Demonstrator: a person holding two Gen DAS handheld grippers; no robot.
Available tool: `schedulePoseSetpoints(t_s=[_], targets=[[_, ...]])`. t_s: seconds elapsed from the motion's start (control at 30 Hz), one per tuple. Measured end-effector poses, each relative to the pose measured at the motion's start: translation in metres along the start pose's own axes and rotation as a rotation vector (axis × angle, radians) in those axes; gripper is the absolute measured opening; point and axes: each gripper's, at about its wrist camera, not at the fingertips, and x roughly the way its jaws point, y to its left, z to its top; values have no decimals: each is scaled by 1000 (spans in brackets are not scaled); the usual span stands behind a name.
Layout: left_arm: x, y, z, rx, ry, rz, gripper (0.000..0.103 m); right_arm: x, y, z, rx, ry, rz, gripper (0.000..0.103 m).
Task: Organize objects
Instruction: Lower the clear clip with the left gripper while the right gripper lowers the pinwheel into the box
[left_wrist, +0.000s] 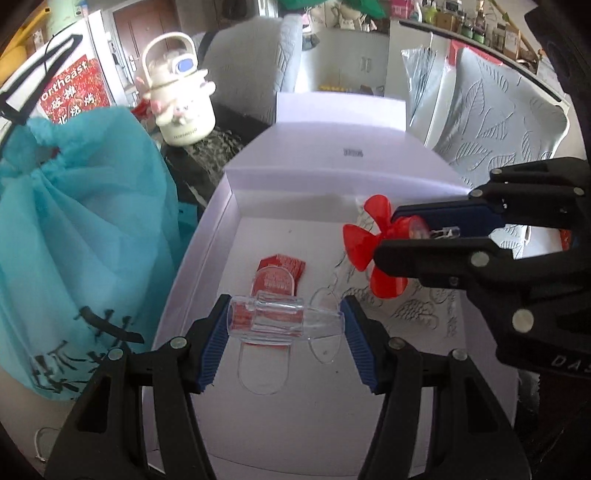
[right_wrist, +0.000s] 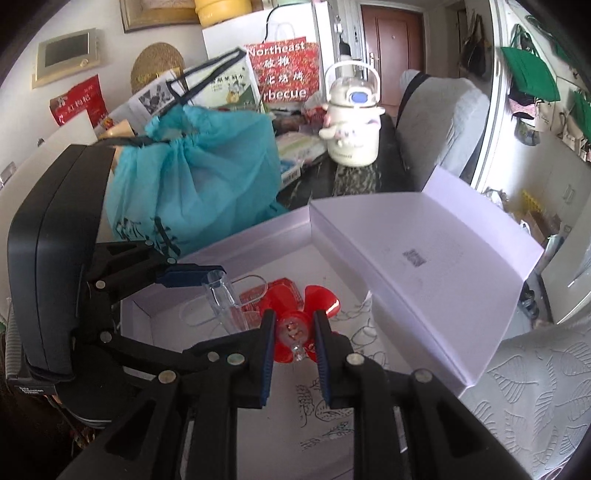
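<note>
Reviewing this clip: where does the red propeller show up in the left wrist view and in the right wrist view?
Left wrist: red propeller at right of centre, held by the right gripper that reaches in from the right edge, over the white box.
Right wrist: red propeller at lower centre, clamped in the right gripper.
Shared landmark: the white kettle behind the box.

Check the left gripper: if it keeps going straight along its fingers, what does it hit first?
Likely the red sachet lying on the white box floor, directly ahead beyond the clear plastic piece that the left gripper holds. Depth is unclear; the box floor itself may come first.
</note>
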Motion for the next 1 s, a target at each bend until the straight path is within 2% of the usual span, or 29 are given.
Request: schedulePoseSetpoints(t_s=[0.5, 0.83, 1.0], targets=[[20, 5, -8, -19, 96, 1, 58, 14, -4, -4, 21, 40, 19, 20], [22, 9, -8, -43, 116, -36, 58, 16, -6, -2, 32, 60, -16, 21], [19, 12, -8, -48, 117, -15, 59, 13, -3, -1, 26, 56, -36, 24]])
